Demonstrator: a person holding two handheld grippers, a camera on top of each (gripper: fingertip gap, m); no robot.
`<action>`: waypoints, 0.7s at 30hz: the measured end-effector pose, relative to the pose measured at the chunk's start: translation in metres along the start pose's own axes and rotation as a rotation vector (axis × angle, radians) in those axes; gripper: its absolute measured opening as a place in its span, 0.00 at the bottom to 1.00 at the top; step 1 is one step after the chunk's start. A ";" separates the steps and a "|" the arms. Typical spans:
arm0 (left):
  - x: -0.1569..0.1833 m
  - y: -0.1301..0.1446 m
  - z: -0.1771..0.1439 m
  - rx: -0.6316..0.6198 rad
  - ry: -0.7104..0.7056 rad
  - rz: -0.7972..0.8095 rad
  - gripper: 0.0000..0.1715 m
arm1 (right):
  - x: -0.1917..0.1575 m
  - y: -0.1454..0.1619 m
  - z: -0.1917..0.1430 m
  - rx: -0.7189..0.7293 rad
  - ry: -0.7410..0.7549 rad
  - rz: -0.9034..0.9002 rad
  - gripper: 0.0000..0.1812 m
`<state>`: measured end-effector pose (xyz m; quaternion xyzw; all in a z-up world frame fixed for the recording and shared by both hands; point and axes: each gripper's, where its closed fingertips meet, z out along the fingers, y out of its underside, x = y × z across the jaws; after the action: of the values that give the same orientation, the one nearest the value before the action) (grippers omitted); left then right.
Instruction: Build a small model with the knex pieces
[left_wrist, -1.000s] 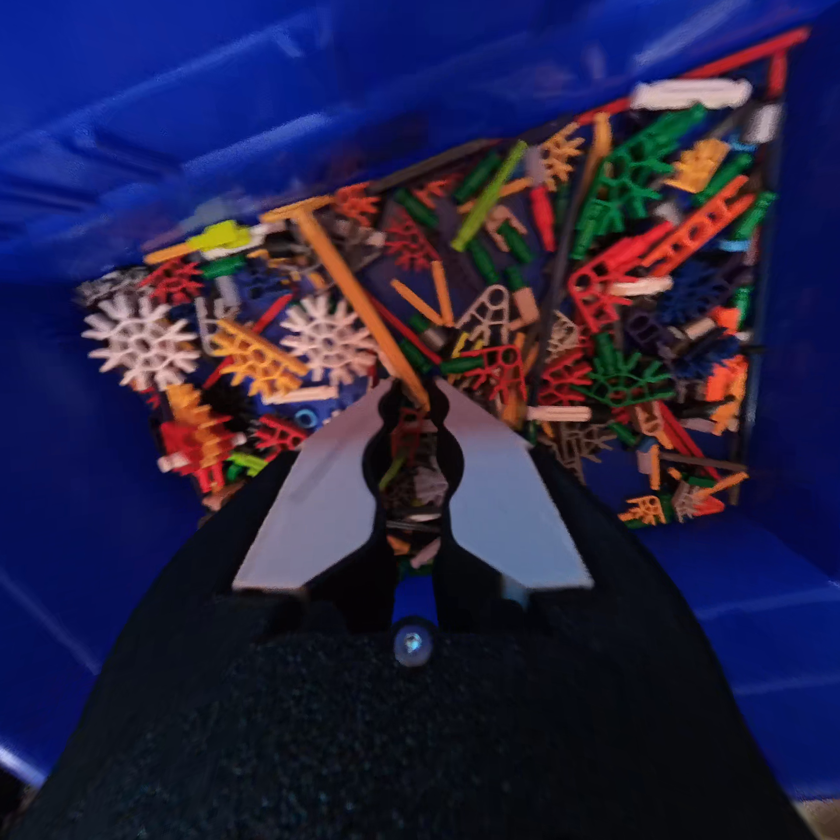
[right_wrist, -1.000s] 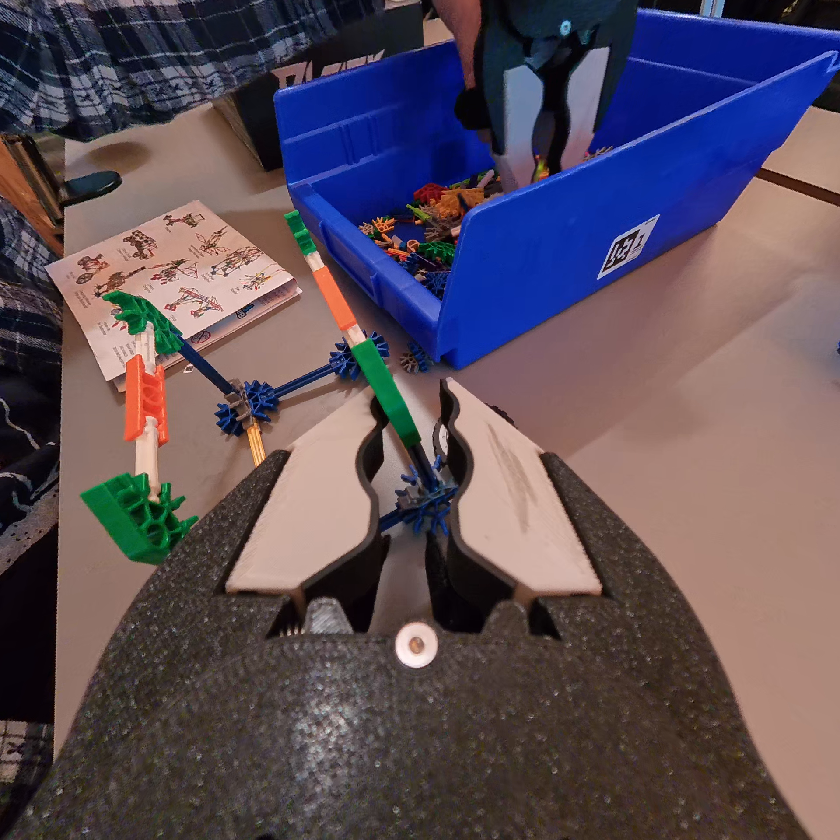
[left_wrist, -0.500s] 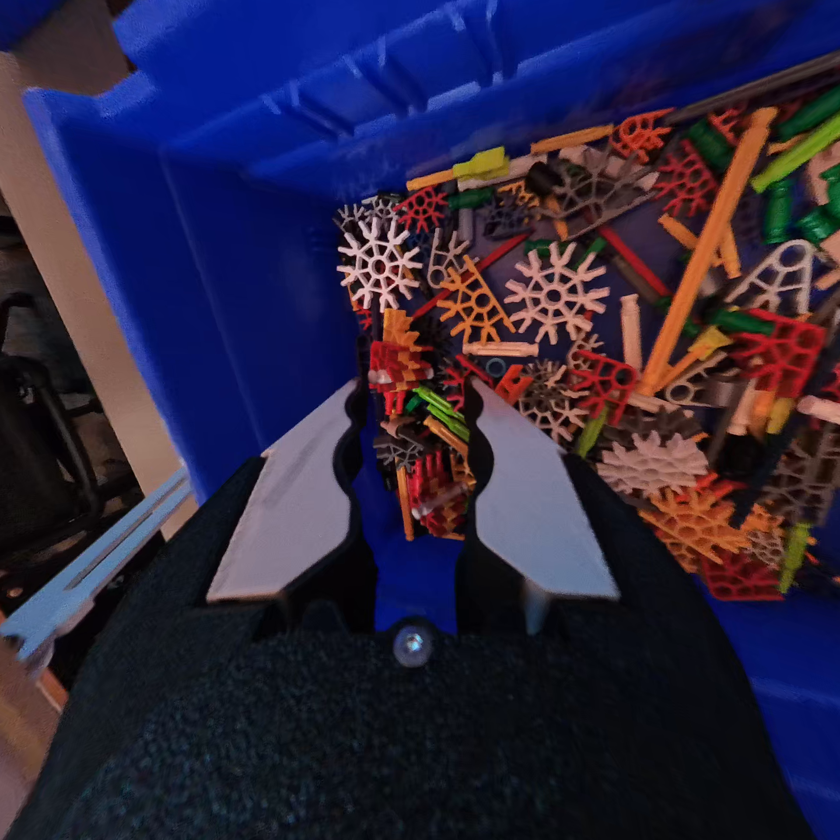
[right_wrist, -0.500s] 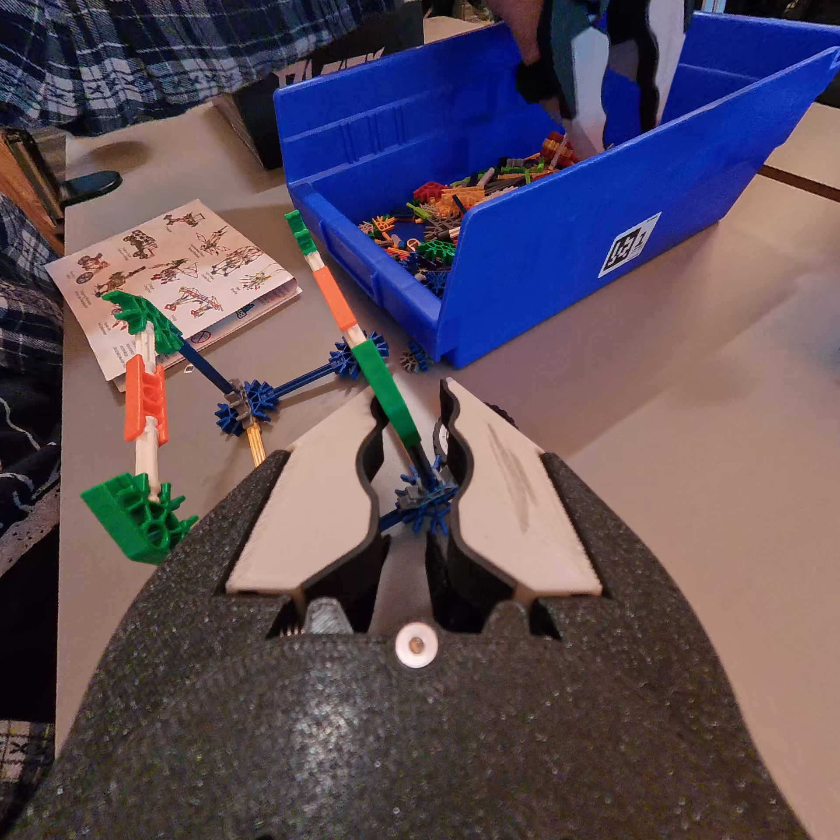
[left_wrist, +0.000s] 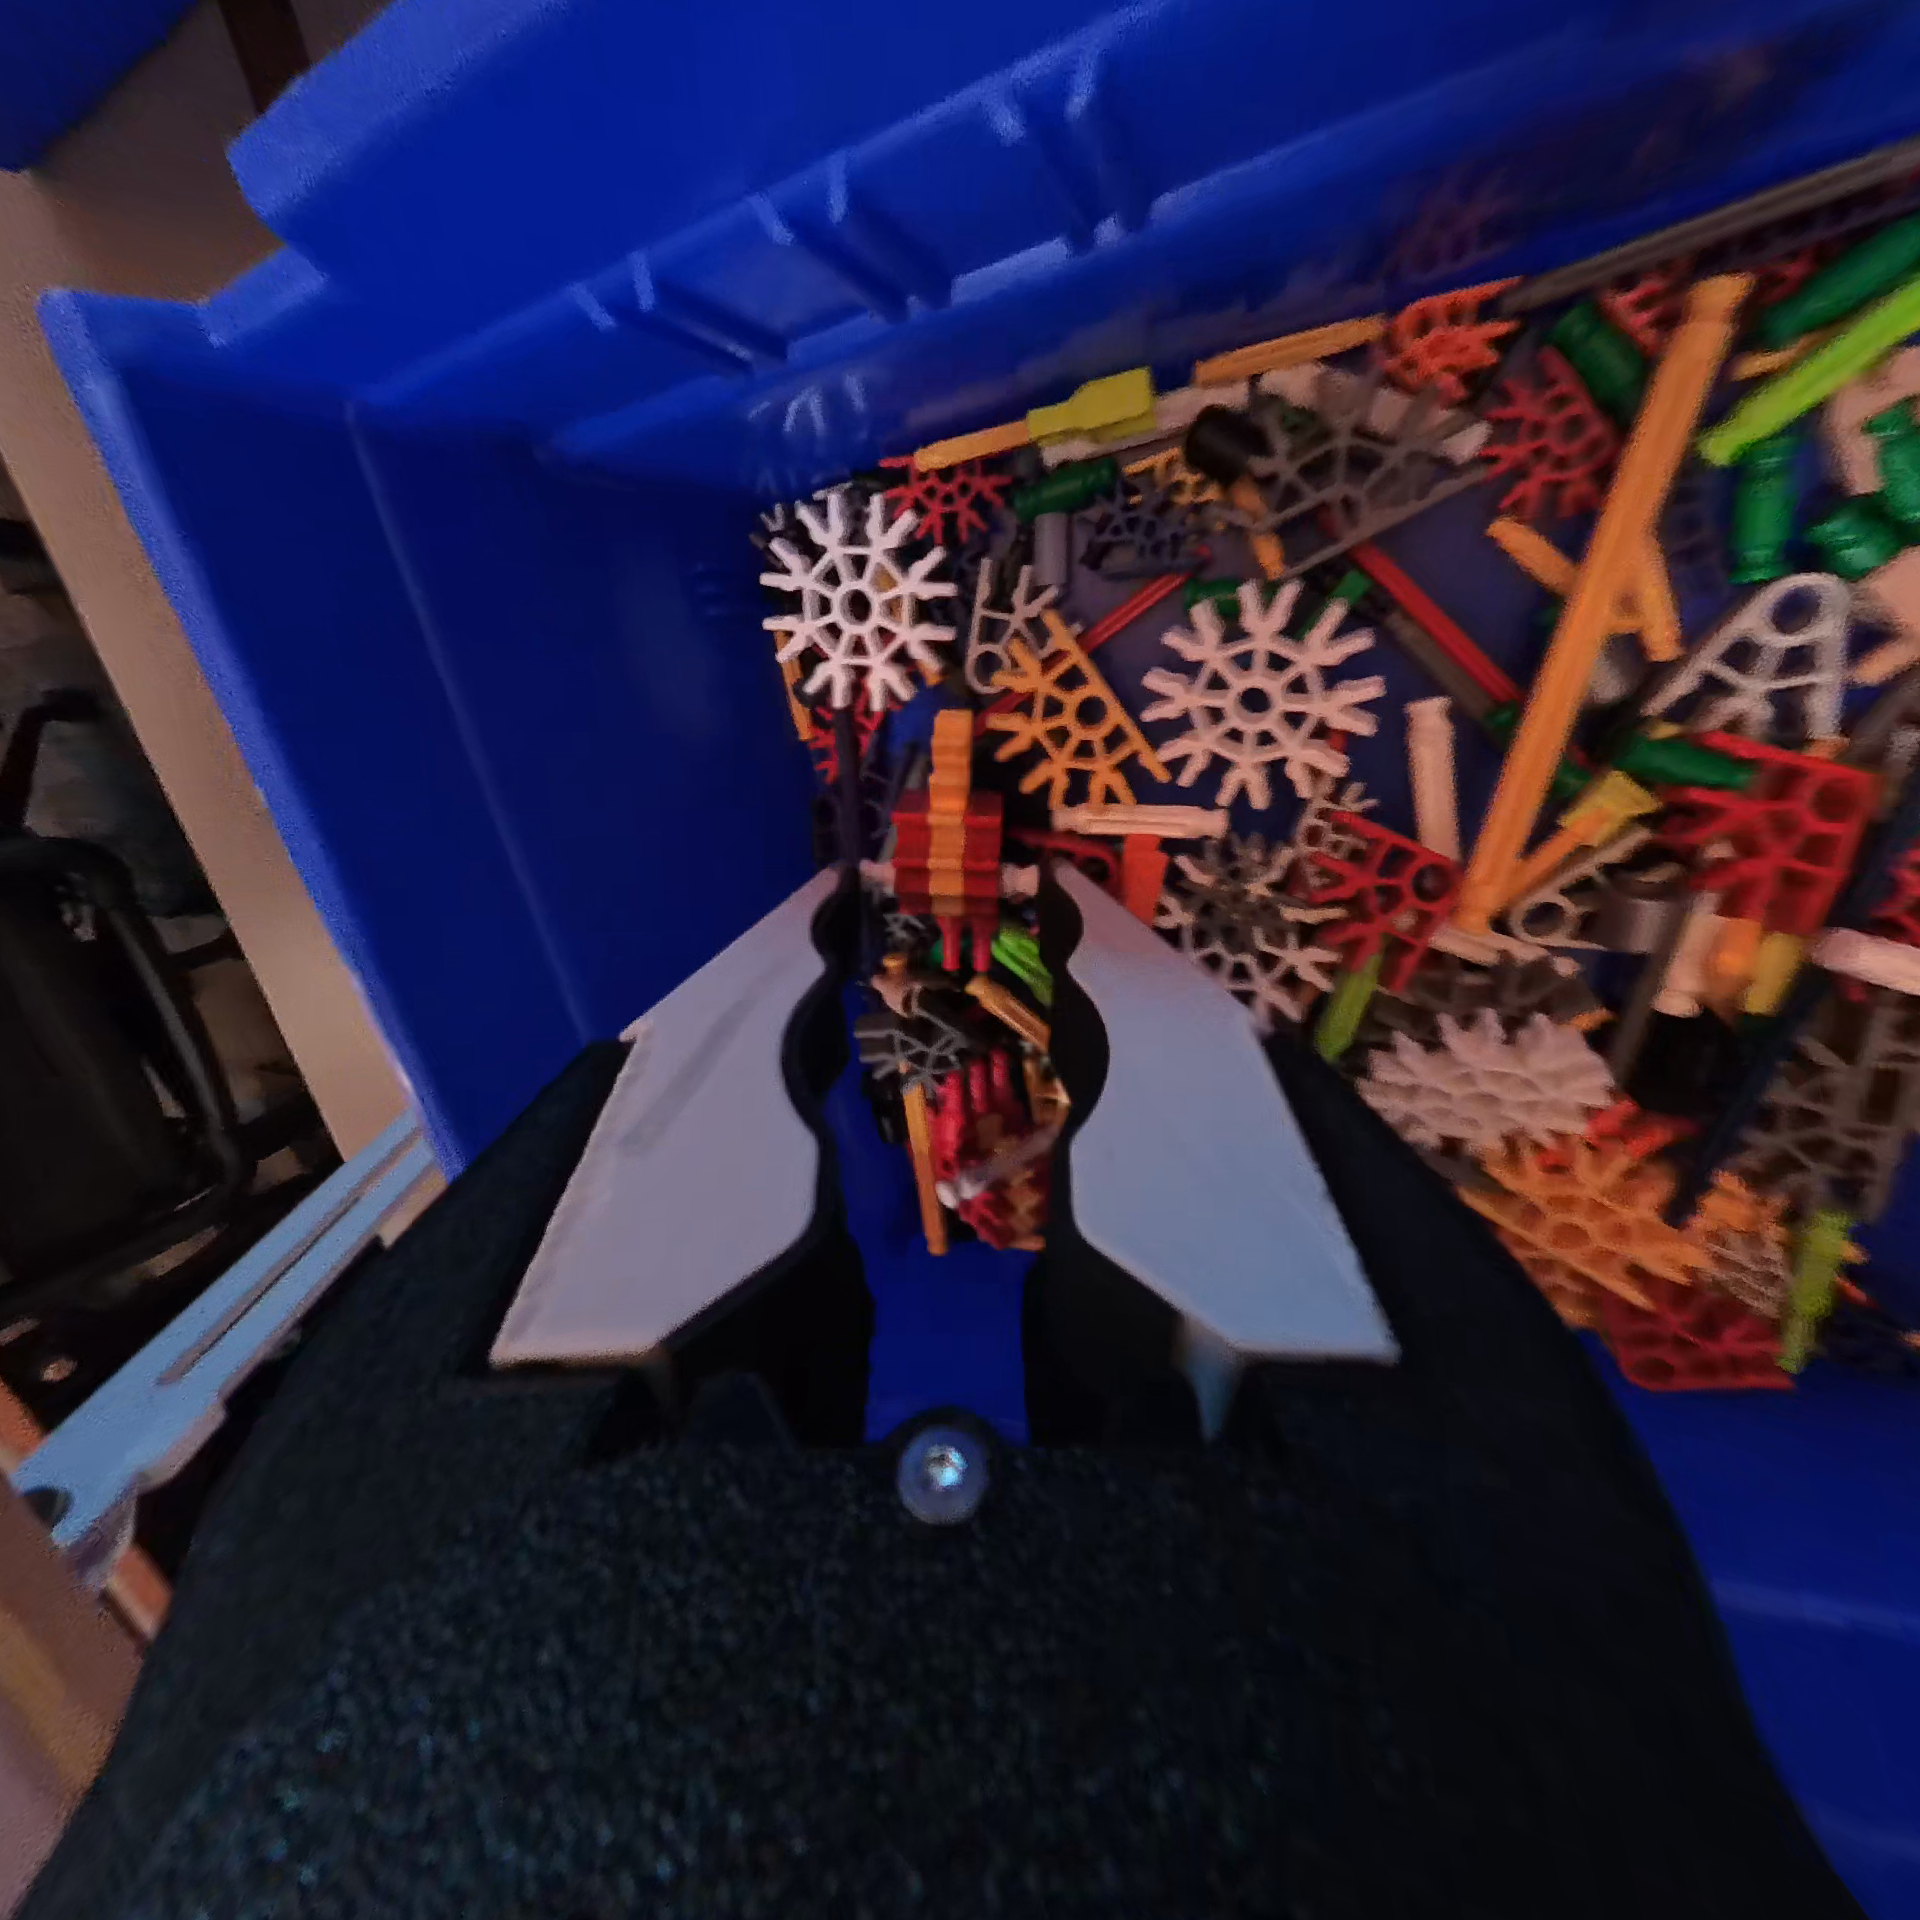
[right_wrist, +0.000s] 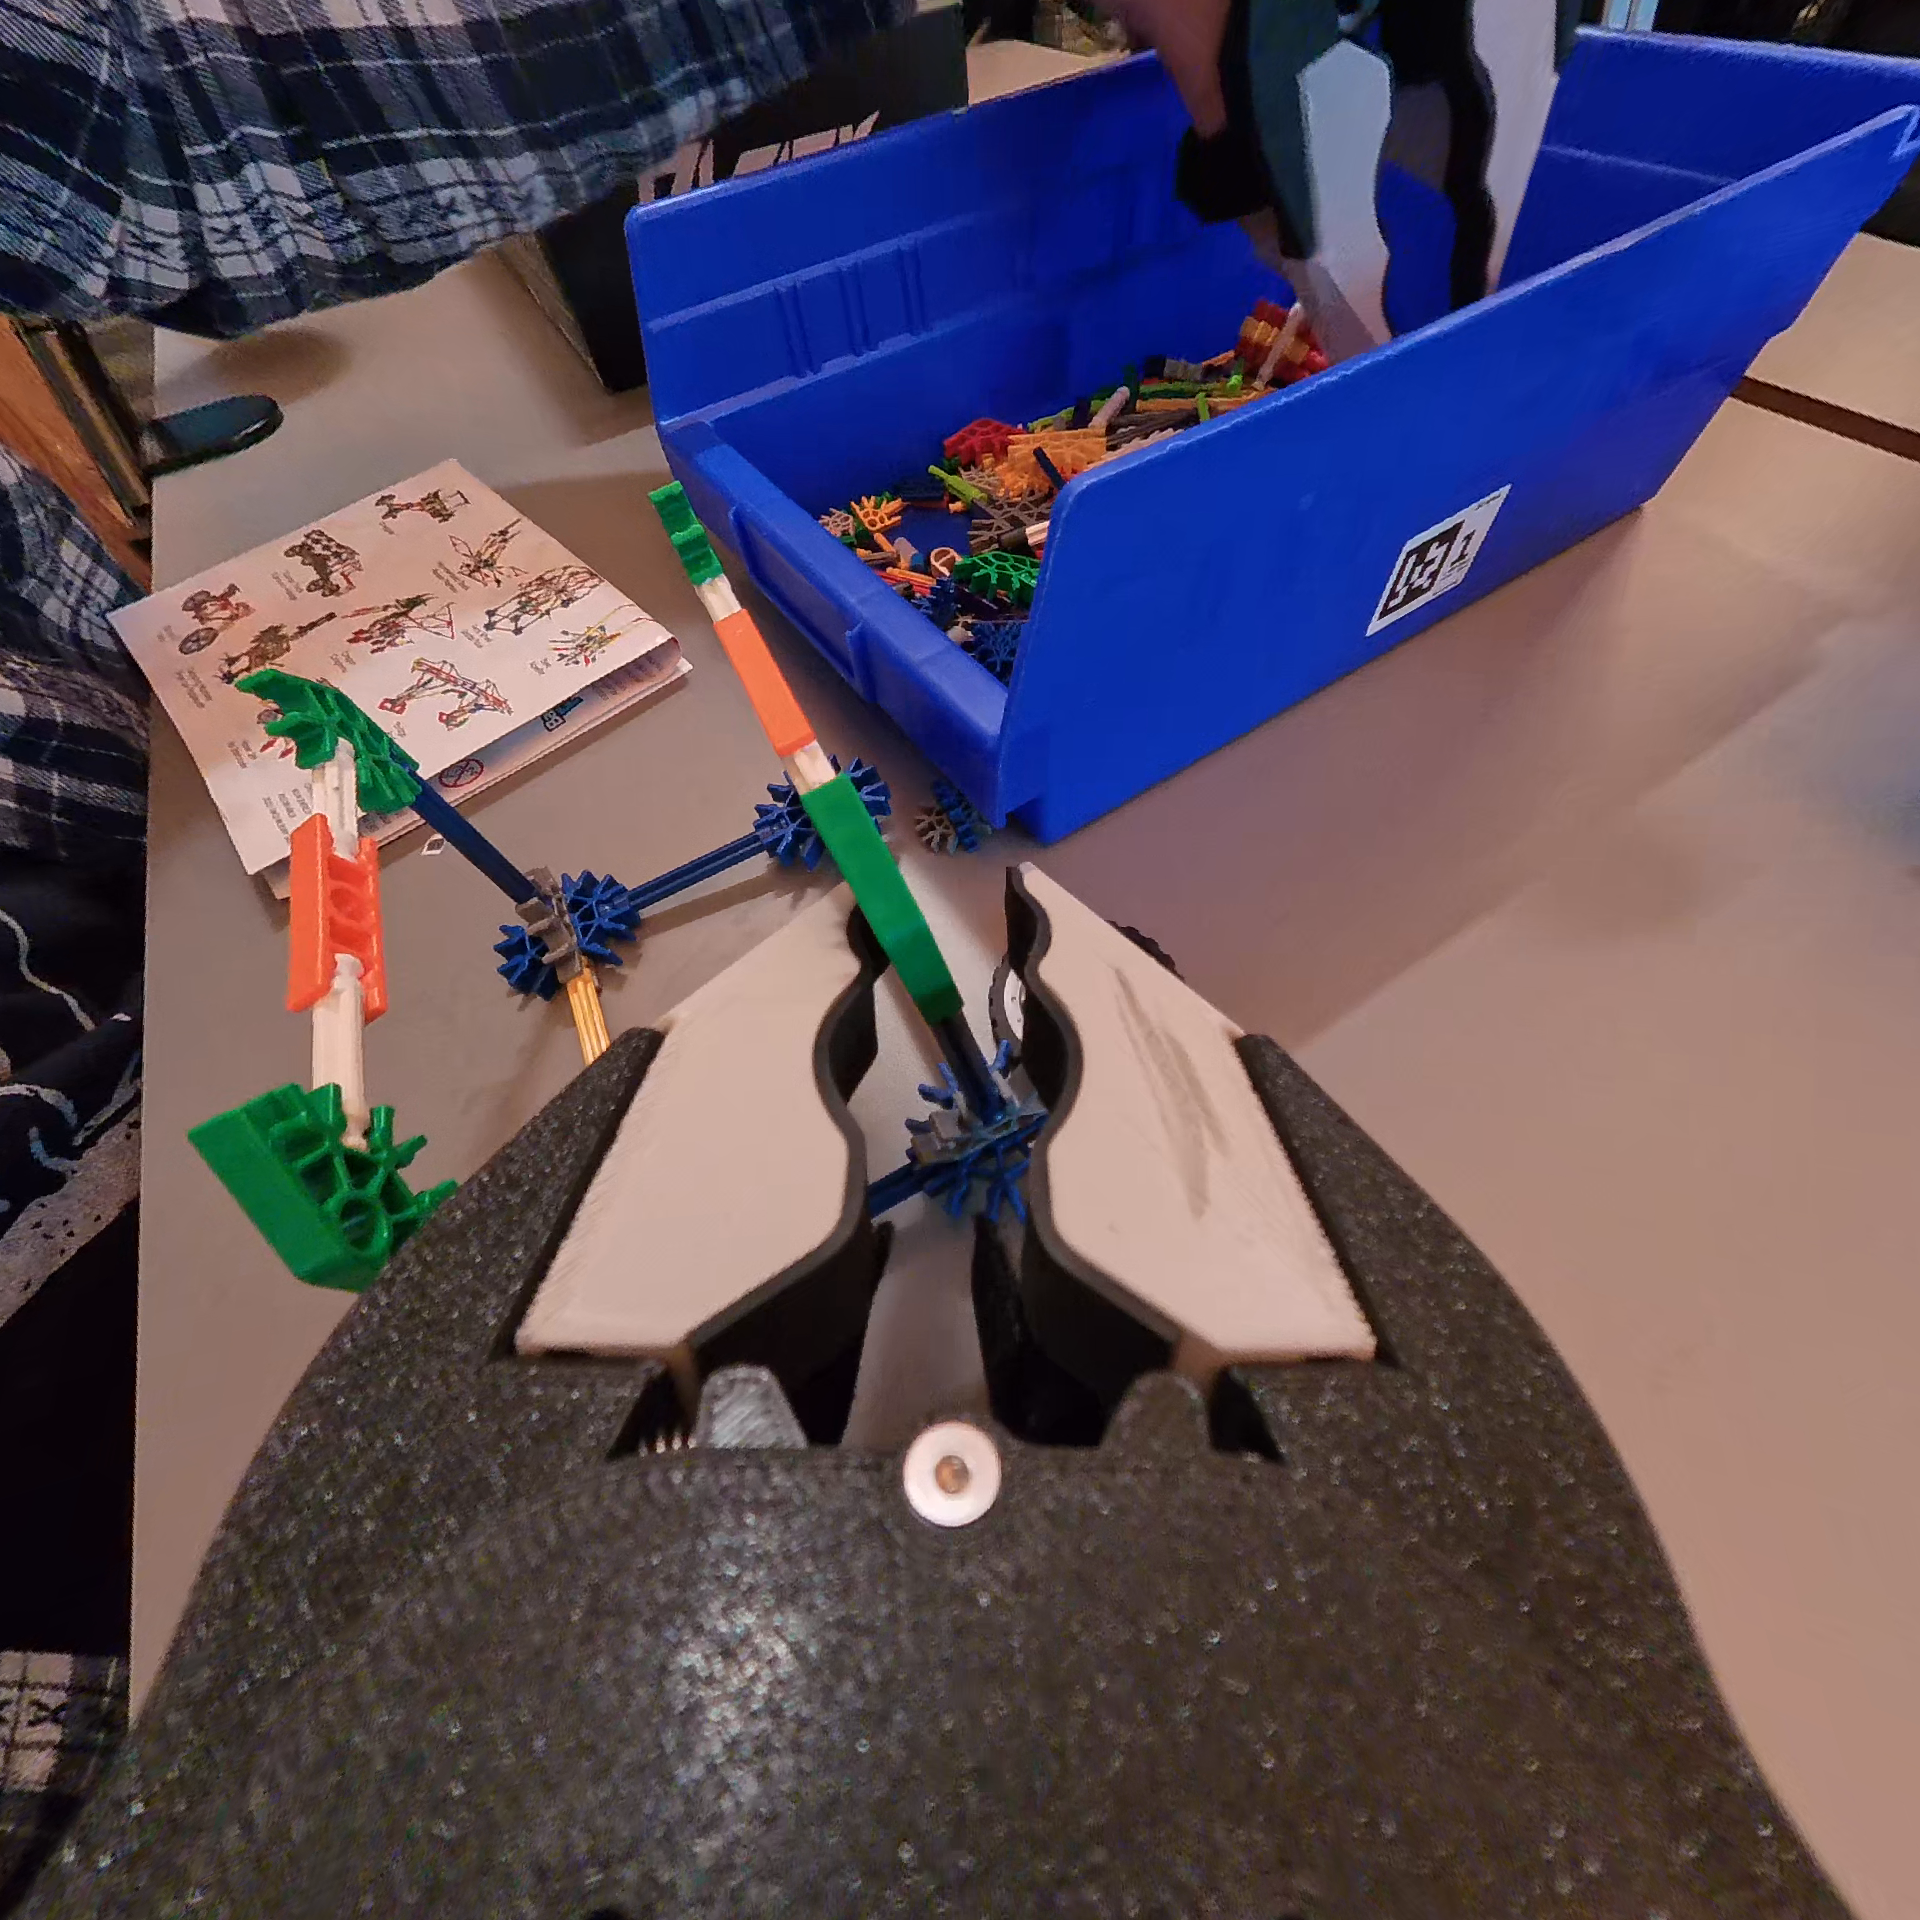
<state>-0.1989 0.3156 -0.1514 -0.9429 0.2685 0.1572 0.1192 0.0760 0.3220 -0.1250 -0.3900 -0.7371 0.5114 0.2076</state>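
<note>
A: So, right gripper (right_wrist: 940, 914) first, what did it have?
B: It was clamped on the model (right_wrist: 582, 914), at a blue connector (right_wrist: 977, 1148) sitting deep between the fingers. A blue rod ran up from that connector into a green piece (right_wrist: 883, 894) between the tips.

A: And the rest of the model?
B: Lay on the table (right_wrist: 1507, 1039), left and ahead of the gripper. Blue rods joined more blue connectors; two arms of green, orange and white pieces stuck out. The far arm's tip reached just beside the bin (right_wrist: 1195, 582). A loose connector (right_wrist: 951, 816) lay at the bin's near corner.

A: Anything else on the table?
B: A booklet (right_wrist: 395, 634), partly under the model's left arm. Plaid cloth showed along the left edge.

A: Left gripper (left_wrist: 945, 894)?
B: Inside the bin (left_wrist: 520, 520), near its corner, fingers apart with nothing held. Between the tips sat a red and orange stack (left_wrist: 945, 842); whether they touched it, I couldn't tell, the frame was blurry. From the right wrist view it (right_wrist: 1382, 281) hung over the bin's far end, just above the pile (right_wrist: 1091, 447).

A: Bin contents?
B: Mixed connectors and rods. Two white snowflake connectors (left_wrist: 1262, 696) lay beyond the tips, a long orange rod (left_wrist: 1590, 623) farther right.
</note>
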 end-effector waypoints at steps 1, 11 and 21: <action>0.005 -0.002 -0.006 0.016 0.020 -0.004 0.19 | 0.000 0.000 0.000 0.000 0.000 0.000 0.11; 0.063 0.011 -0.044 0.030 0.245 0.004 0.29 | 0.000 0.001 0.000 -0.004 0.000 0.000 0.11; 0.012 0.059 -0.030 -0.155 0.098 -0.057 0.27 | 0.000 0.000 0.000 -0.002 -0.001 0.003 0.11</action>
<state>-0.2142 0.2514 -0.1364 -0.9631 0.2339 0.1277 0.0371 0.0762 0.3218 -0.1254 -0.3912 -0.7370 0.5112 0.2061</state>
